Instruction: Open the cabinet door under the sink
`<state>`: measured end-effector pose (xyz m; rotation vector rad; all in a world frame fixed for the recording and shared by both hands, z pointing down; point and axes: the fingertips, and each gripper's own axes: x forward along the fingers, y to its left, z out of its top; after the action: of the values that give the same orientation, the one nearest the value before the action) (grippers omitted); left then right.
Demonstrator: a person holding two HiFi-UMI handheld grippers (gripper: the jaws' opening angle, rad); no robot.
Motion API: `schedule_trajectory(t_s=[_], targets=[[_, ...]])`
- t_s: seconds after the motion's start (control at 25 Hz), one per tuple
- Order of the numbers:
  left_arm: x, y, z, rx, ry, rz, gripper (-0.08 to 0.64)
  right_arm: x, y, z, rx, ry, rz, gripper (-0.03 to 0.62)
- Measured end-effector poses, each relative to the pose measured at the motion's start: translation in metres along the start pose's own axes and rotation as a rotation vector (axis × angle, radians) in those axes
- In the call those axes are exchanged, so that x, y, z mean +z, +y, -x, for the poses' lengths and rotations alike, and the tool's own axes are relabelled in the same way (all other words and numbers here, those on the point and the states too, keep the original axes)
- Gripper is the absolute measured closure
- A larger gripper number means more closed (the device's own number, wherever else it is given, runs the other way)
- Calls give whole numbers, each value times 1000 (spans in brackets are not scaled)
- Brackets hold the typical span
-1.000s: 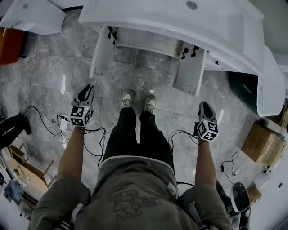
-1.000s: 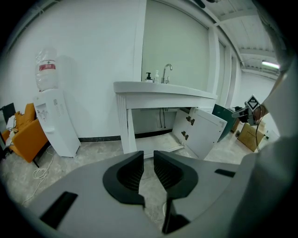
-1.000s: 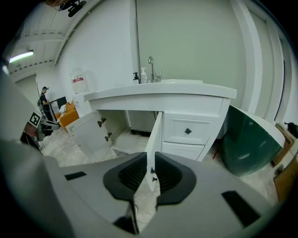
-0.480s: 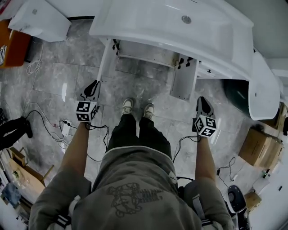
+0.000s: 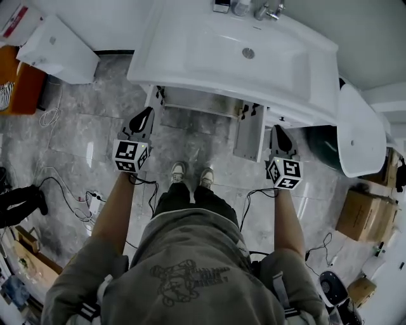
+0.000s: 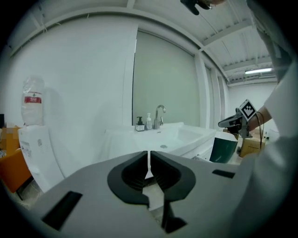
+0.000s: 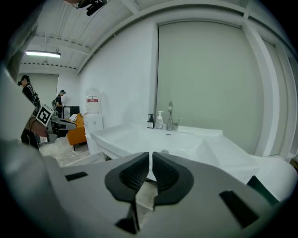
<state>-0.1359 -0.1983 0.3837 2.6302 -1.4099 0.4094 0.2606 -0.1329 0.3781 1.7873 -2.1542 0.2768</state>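
Note:
The white sink (image 5: 190, 70) with its faucet (image 5: 266, 9) spans the top of the head view. Below it the cabinet (image 5: 196, 101) stands open: the left door (image 5: 152, 98) and the right door (image 5: 249, 136) both swing out over the floor. My left gripper (image 5: 143, 120) is raised by the left door and touches nothing; its jaws are closing to a thin slit, empty. My right gripper (image 5: 277, 136) hovers beside the right door, jaws together and empty. Both gripper views look over the sink top (image 6: 172, 137) (image 7: 153, 137) past the empty jaws (image 6: 149, 160) (image 7: 151, 162).
A white water dispenser (image 5: 57, 41) stands left of the sink. A dark green bin (image 5: 327, 136) and a white oval fixture (image 5: 358, 130) sit to the right, with cardboard boxes (image 5: 365, 216) beyond. Cables (image 5: 76, 190) trail over the grey floor at left. My shoes (image 5: 190, 172) face the cabinet.
Both grippers have risen and moved forward, from floor height beside my legs to the level of the open doors. The left jaws have drawn together.

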Motion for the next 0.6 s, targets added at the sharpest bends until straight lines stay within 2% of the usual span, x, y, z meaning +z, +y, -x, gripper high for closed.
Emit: schedule_trajectory(t_s=[0.24,0.4,0.6], targets=[[106,-24,-16,-32,-143,-109,532,86,10,-3,-9,-106,-36,552],[163,-32,-17,-13,-207,-163,535,150,27,4,4,-182,-12,552],[218,-57,-6,40,-280,-327,535,222,46,25,23,-280,32,552]])
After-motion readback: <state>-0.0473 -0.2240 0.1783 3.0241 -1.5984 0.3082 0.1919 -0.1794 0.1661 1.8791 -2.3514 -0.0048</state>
